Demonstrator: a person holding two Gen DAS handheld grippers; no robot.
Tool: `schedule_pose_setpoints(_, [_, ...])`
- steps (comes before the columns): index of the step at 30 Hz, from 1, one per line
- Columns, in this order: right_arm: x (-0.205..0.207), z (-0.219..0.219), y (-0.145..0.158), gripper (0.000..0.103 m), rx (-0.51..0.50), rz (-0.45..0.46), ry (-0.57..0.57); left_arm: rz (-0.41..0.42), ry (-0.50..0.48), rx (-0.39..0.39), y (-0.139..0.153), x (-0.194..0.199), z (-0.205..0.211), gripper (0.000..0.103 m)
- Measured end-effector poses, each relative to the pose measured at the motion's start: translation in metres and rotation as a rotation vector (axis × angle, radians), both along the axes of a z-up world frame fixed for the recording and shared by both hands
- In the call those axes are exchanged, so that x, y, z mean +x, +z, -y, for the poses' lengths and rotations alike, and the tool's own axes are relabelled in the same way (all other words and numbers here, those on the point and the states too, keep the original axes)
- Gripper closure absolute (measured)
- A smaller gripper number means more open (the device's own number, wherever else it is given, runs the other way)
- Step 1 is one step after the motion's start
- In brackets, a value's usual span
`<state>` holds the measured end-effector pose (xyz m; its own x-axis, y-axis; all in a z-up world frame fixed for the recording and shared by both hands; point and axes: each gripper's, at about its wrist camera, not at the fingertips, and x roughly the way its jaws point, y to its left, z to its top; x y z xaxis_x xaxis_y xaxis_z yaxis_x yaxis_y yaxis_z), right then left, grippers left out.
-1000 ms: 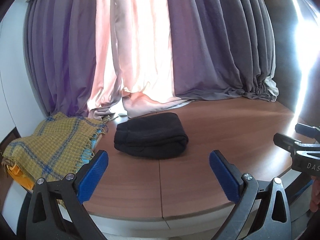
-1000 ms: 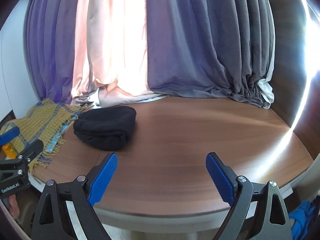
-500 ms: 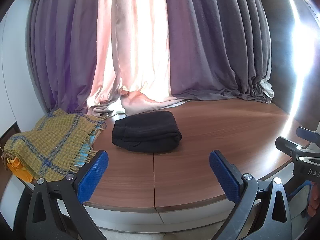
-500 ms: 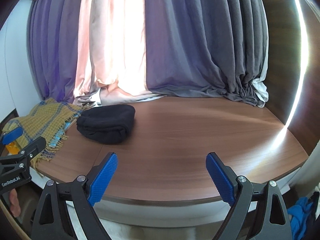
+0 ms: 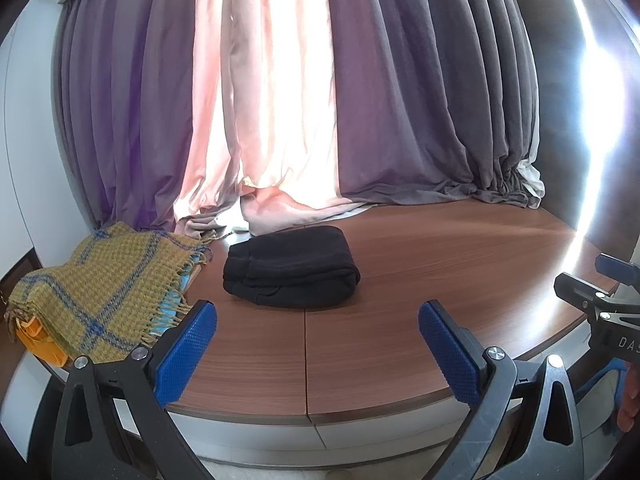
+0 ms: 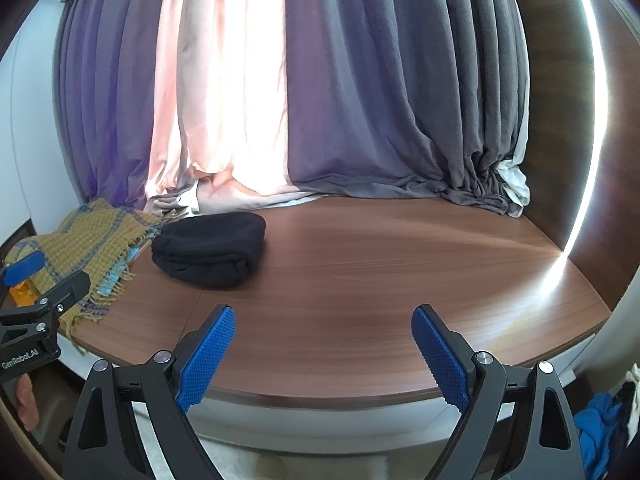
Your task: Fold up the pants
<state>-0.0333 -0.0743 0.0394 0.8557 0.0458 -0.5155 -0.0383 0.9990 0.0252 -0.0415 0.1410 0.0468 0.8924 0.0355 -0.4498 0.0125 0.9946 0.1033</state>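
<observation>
You've backed both tongs, left and right, away from the folded black pants; wide open, nothing held. Looks done to me.

Count on the table: two cloth items, two grippers over the near edge.

One folded black pants toward the left rear; one yellow plaid scarf draped over the left edge, one orange thing under it, kind unclear. One left gripper, one right gripper, two blue pads each. One blue cloth heap below the right edge.
</observation>
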Motion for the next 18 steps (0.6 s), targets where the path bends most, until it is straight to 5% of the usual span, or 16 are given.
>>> schedule_pose_setpoints(18, [0.0020,0.0039,0.0037,0.012,0.005,0.000,-0.012,0.020,-0.012,0.007,0.0066,0.0016,0.0015,0.000])
